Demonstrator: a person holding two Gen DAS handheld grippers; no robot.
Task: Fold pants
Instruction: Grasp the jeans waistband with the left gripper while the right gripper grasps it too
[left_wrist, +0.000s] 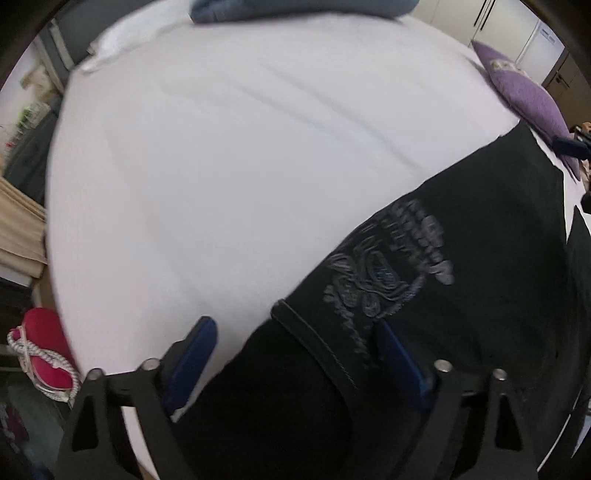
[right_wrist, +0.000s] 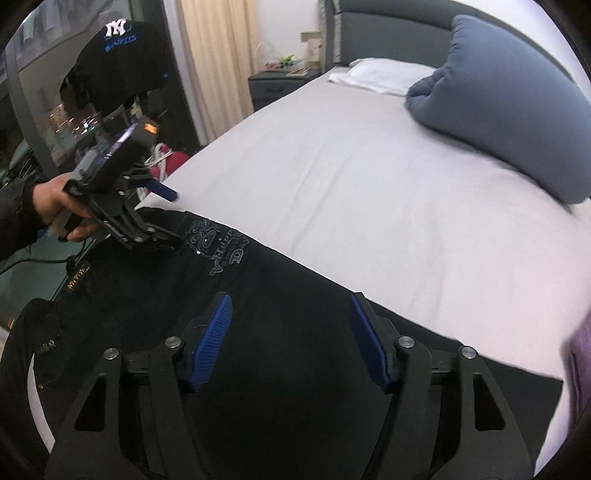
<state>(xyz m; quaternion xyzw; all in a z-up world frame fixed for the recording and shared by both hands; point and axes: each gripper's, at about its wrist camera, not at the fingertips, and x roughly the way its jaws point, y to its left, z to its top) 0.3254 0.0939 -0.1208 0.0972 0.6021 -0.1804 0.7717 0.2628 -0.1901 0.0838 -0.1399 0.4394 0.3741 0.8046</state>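
Bed (right_wrist: 332, 177): its white sheet is lying smooth, with faint creases, under everything else.
Pants (right_wrist: 280, 295): black, they are lying spread flat along the near edge of the bed; grey embroidered lettering and a crest (left_wrist: 388, 266) are showing on the cloth, and a stitched hem edge is running across it in the left wrist view.
Duvet (right_wrist: 509, 118): blue, it is sitting bunched near the headboard, well apart from the pants.
Cushion (left_wrist: 528, 96): purple, it is resting at the far bed edge, touching the pants' end.
Left gripper (left_wrist: 295, 354): its jaws are standing wide, straddling the pants' edge, gripping nothing.
Right gripper (right_wrist: 291, 332): its jaws are standing partly open over the black cloth, pads not pressing on it.
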